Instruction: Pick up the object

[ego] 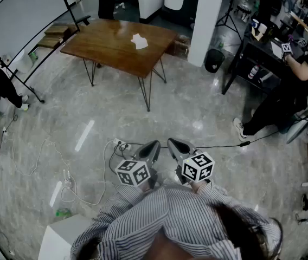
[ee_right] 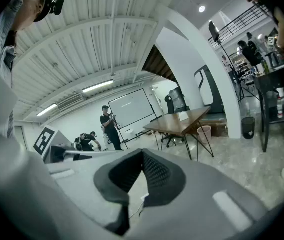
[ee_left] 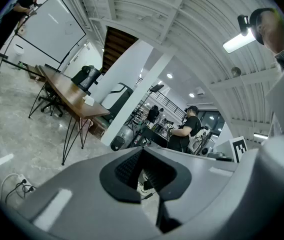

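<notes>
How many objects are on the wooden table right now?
1: a white crumpled object lies on the wooden table, right of its middle. Nothing else shows on the tabletop, though something small could be missed from this far away.

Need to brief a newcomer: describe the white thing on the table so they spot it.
Find the thin-legged brown wooden table across the grey floor. Toward its far right side lies a small crumpled white object, alone on the tabletop.
</notes>
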The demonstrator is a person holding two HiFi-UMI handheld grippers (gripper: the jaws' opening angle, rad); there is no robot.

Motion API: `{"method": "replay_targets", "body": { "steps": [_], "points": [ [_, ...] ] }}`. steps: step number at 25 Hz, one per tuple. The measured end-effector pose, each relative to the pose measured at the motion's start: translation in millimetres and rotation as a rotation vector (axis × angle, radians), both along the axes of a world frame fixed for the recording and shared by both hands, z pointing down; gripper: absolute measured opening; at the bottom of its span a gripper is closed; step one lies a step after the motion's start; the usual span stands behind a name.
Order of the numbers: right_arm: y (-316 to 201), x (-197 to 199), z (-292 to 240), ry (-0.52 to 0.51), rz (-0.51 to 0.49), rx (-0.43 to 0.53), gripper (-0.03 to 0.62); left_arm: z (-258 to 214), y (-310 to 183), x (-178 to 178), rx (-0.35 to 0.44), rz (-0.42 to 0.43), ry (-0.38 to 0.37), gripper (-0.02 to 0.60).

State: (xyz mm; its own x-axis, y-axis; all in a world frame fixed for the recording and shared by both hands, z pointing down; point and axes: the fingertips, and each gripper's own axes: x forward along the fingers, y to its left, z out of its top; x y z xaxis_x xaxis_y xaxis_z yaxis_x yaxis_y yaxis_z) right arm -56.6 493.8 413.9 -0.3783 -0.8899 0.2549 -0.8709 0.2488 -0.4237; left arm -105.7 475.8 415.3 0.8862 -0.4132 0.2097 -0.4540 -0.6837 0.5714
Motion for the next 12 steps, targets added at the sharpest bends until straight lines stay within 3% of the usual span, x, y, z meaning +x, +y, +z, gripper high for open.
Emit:
{"method": "replay_targets", "body": {
  "steps": [3,12],
  "points": [
    [-13.6,7.0,-5.4,0.024,0.004,0.030,0.002,-3.4,-18.1,3.6,0.047,-0.016,-0.023,0.006],
    [-14.7,11.8,-0.8,0.016,-0.006,0.038,0.002,5.1,-22.3,8.3,0.055,-0.019,-0.072,0.006]
  ]
}}
